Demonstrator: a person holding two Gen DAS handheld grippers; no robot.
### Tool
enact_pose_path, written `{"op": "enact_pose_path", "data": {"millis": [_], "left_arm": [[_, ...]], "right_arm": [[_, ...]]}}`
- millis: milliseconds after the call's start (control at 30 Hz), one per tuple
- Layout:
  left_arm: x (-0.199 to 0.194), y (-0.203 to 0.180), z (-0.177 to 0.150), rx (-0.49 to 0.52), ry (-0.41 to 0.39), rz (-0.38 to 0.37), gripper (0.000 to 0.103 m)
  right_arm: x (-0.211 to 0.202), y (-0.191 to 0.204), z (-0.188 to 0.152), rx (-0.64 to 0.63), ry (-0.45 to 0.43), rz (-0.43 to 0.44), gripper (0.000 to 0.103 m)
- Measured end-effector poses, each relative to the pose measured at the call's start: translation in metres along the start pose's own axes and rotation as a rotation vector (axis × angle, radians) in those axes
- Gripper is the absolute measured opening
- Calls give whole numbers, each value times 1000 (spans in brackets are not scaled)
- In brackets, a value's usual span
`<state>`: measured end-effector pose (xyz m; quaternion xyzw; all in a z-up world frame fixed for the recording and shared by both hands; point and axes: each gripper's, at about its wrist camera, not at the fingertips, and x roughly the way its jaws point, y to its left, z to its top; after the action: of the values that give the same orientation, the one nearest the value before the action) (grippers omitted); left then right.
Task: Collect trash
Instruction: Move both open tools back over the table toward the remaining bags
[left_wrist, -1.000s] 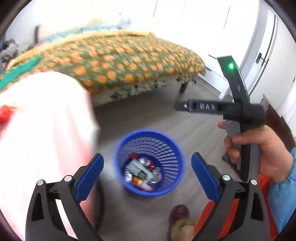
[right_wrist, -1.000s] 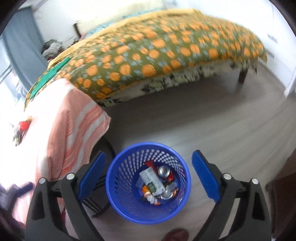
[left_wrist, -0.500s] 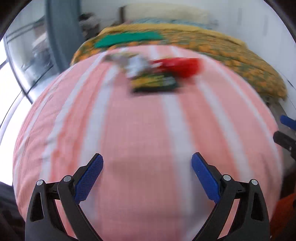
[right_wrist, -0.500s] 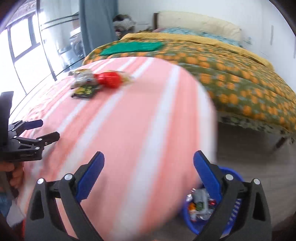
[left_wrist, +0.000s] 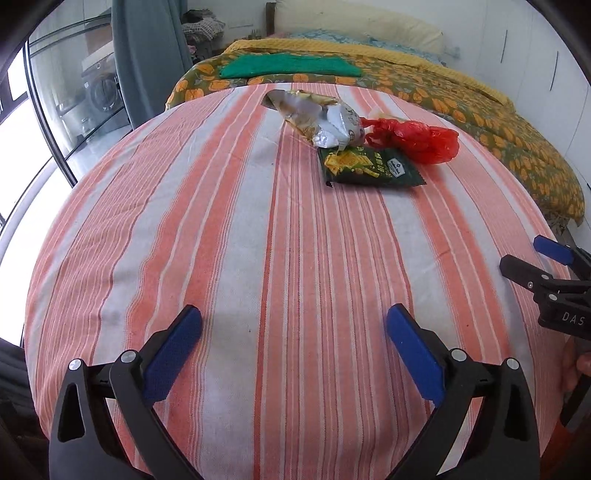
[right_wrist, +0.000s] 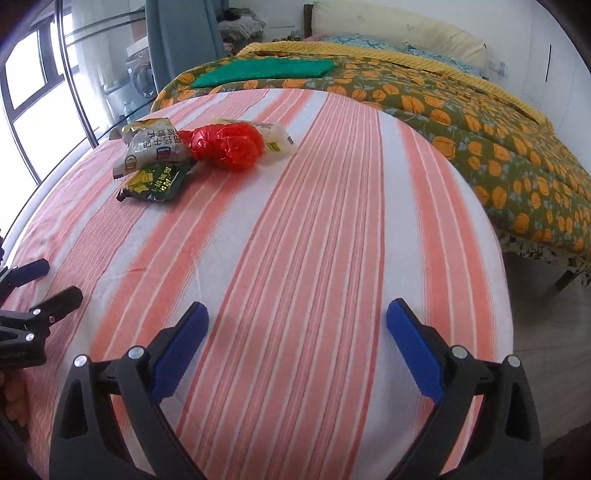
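Trash lies together at the far side of the round table with the red-striped cloth (left_wrist: 258, 240): a crumpled silver snack bag (left_wrist: 317, 114), a dark green snack packet (left_wrist: 369, 166) and a red plastic bag (left_wrist: 413, 138). In the right wrist view they sit at far left: silver bag (right_wrist: 153, 147), green packet (right_wrist: 155, 181), red bag (right_wrist: 227, 146), with a clear wrapper (right_wrist: 275, 138) behind. My left gripper (left_wrist: 293, 341) is open and empty over the near table. My right gripper (right_wrist: 297, 338) is open and empty, also over the near side.
A bed with an orange-patterned green cover (right_wrist: 461, 110) and a folded green cloth (left_wrist: 288, 65) stands behind the table. Windows and a grey curtain (left_wrist: 147, 55) are at left. Floor (right_wrist: 546, 332) shows beyond the table's right edge.
Both grippers swung up from over the blue bin on the floor to face the table top. The trash pile has come into clear view; both stay open.
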<state>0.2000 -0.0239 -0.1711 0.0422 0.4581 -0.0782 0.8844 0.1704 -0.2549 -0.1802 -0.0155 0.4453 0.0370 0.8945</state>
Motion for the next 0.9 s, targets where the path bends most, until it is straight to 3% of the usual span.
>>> {"op": "enact_pose_path", "data": {"millis": [900], "left_arm": [[1, -1, 1, 2, -2, 12, 98]], "right_arm": [[3, 3, 2, 6, 9, -25, 98]]}}
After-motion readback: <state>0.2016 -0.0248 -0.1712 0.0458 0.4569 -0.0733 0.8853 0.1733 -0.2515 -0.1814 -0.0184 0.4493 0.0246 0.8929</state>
